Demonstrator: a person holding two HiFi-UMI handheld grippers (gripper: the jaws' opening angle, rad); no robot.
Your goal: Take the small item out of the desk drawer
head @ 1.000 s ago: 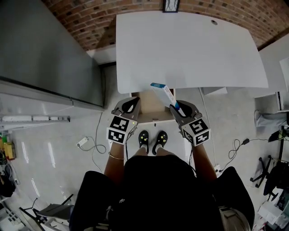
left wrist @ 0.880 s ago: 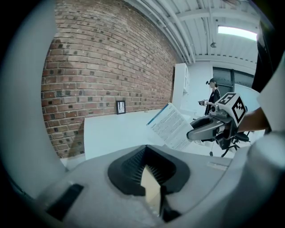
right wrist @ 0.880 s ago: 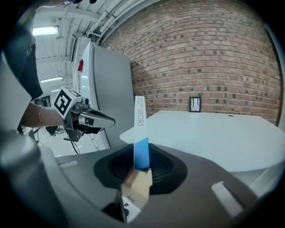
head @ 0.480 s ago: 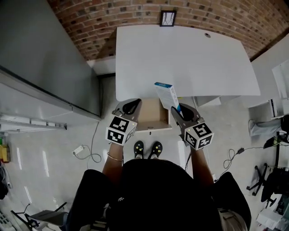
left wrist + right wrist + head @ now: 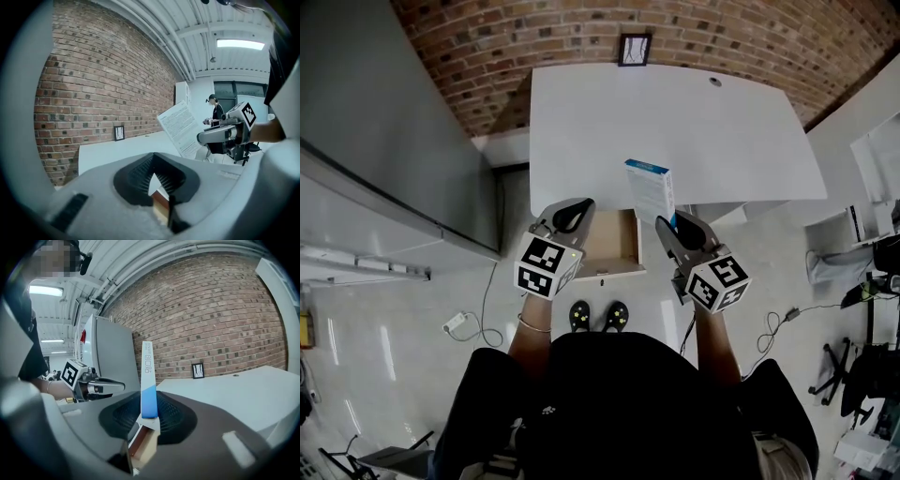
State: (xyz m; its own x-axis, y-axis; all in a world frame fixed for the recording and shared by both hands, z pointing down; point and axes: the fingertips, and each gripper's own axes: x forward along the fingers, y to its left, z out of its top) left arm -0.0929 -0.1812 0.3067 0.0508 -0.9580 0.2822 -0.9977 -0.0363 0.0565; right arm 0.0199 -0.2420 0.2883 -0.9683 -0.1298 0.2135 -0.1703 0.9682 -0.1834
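Gripping the box [image 5: 650, 190] by one end only, the right gripper [image 5: 673, 228] holds it over the near edge of the desk [image 5: 675, 122], just right of the open drawer [image 5: 614, 246], while the left gripper [image 5: 572, 216] is closed on nothing; the long overhang could lever it loose.

This is an office-like workspace. A white desk [image 5: 675, 122] stands against a brick wall [image 5: 487, 47], and cables [image 5: 481, 300] lie on the pale floor [image 5: 394, 375].
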